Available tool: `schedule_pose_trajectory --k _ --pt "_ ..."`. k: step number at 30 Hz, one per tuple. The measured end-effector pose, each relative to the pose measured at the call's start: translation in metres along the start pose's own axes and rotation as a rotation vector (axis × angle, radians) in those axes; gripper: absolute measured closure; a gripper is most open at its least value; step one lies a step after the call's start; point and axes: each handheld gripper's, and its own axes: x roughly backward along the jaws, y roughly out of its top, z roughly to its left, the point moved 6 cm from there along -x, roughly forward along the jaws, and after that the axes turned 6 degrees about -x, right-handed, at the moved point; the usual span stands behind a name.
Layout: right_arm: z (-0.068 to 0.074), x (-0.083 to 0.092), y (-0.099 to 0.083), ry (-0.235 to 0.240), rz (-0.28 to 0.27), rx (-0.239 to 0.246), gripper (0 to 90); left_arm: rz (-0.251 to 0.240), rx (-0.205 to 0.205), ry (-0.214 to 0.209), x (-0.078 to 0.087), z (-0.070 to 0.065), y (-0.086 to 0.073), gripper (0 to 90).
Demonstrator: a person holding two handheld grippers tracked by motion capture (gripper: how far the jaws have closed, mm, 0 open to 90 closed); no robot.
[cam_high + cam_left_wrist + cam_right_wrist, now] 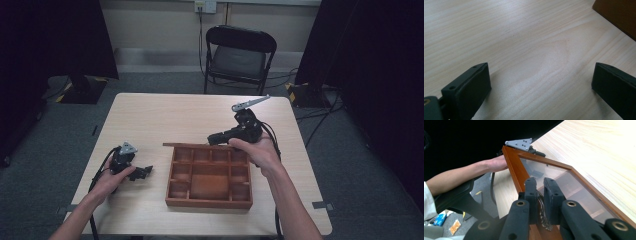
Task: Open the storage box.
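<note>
- Right tool [539,187]: jaws nearly together, clamped on a small metal handle or pull at the edge of the glass-paned lid [564,185]; the handle is partly hidden between the jaws and hard to identify.
- High view: lid seen almost edge-on as a thin strip along the far side of the wooden compartment box [209,176], raised open; right tool [220,137] sits at that edge.
- Box compartments look empty; contents cannot be confirmed in the dim interior.
- Left tool [541,87]: jaws wide apart, nothing between them, over bare tabletop [524,37], left of the box.
- Behind the tabletop: black folding chair [239,56].
</note>
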Motion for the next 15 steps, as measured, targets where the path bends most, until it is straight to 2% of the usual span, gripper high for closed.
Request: schedule_pose_trajectory --k 15 --pt "-0.0004 -0.0004 0.0011 0.004 0.002 -0.003 82.0 -0.001 0.002 0.000 0.0000 -0.0002 0.0000 1.4"
